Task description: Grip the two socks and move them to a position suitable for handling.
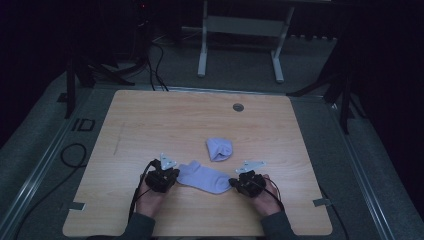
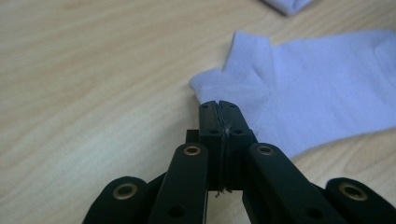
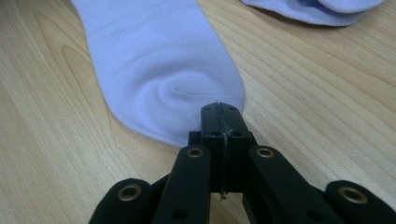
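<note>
A pale lilac sock (image 1: 205, 177) lies flat on the wooden table (image 1: 150, 120) near its front edge, stretched between my two grippers. My left gripper (image 1: 176, 173) is at the sock's cuff end; in the left gripper view its jaws (image 2: 218, 103) are pressed together on the cuff corner of the sock (image 2: 317, 93). My right gripper (image 1: 232, 182) is at the toe end; in the right gripper view its jaws (image 3: 219, 107) are closed on the toe edge of the sock (image 3: 159, 60), which puckers toward them. A second lilac sock (image 1: 219, 149) lies bunched just behind.
A round grey grommet (image 1: 238, 107) sits in the table's far middle. Beyond the table stands a white desk frame (image 1: 202, 50) on the dark floor. Black cables (image 1: 75, 155) lie off the table's left side. A hand holds each gripper at the front edge.
</note>
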A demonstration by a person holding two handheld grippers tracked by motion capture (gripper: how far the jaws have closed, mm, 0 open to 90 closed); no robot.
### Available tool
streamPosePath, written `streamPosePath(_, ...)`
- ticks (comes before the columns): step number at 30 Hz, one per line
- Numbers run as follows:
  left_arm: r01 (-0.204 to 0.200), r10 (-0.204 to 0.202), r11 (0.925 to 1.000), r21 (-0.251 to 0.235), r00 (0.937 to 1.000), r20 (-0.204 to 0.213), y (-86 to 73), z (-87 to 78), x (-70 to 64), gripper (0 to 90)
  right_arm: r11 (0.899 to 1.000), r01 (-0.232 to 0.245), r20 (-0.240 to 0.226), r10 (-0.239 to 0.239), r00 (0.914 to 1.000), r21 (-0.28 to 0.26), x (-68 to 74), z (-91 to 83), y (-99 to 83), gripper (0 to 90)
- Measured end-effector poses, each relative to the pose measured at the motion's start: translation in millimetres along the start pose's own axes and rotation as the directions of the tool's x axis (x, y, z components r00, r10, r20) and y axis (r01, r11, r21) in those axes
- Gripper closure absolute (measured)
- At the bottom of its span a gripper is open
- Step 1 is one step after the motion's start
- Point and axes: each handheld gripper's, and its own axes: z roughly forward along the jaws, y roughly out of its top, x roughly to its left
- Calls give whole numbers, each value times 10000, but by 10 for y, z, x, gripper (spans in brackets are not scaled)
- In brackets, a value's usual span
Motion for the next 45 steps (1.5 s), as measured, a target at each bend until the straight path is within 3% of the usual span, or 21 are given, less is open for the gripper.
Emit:
streamPosePath(3, -49, 49, 10000, 81, 10000, 37, -12, -3, -11, 894, 10000, 34, -2, -34, 10000, 27, -6, -3, 0, 900)
streamPosePath(4, -72, 66, 9998, 210, 9996, 291, -63, -22, -80, 893, 10000, 15, 73, -15, 10000, 38, -13, -11, -5, 900)
streamPosePath(9, -55, 17, 9990, 436, 9963, 857, -152, -28, -174, 837, 10000, -29, 226, 27, 9997, 78, -47, -31, -16, 900)
streamPosePath(11, -14, -19, 9995, 329, 9951, 989, -155, -37, -193, 716, 9999, -11, 388, 6, 9992, 140, -66, -50, -27, 900)
streamPosePath(14, -83, 89, 9999, -60, 9934, 1146, -130, -62, -180, 622, 9998, 108, 715, -121, 9974, 185, -66, -68, -35, 900)
streamPosePath(21, -19, 43, 9997, -258, 9957, 925, -111, -70, -77, 570, 9995, -67, 985, 97, 9951, -305, -68, -125, 24, 898)
streamPosePath(22, 155, -136, 9992, -380, 9987, 496, -93, -60, 3, 550, 9985, -165, 1166, 226, 9929, -526, -86, -166, 61, 866)
streamPosePath(25, 143, -144, 9991, -398, 9999, -13, -62, -36, 86, 549, 9969, -224, 1377, 326, 9899, -755, -146, -194, 134, 857)
streamPosePath(32, 632, -647, 9969, -462, 9974, -315, -63, 8, 207, 549, 9928, -561, 1523, 719, 9857, -1058, -363, -90, 398, 818)
streamPosePath(41, 658, -682, 9968, -445, 9961, -554, -70, 38, 234, 550, 9786, -1698, 1609, 1873, 9690, -1164, -757, 161, 841, 676)
streamPosePath(43, 622, -643, 9973, -386, 9962, -582, -70, 44, 234, 549, 9728, -2032, 1624, 2194, 9620, -1109, -825, 227, 905, 647)
streamPosePath(45, 627, -648, 9973, -374, 9961, -599, -72, 49, 232, 549, 9589, -2601, 1307, 2739, 9528, -1137, -914, 293, 941, 635)
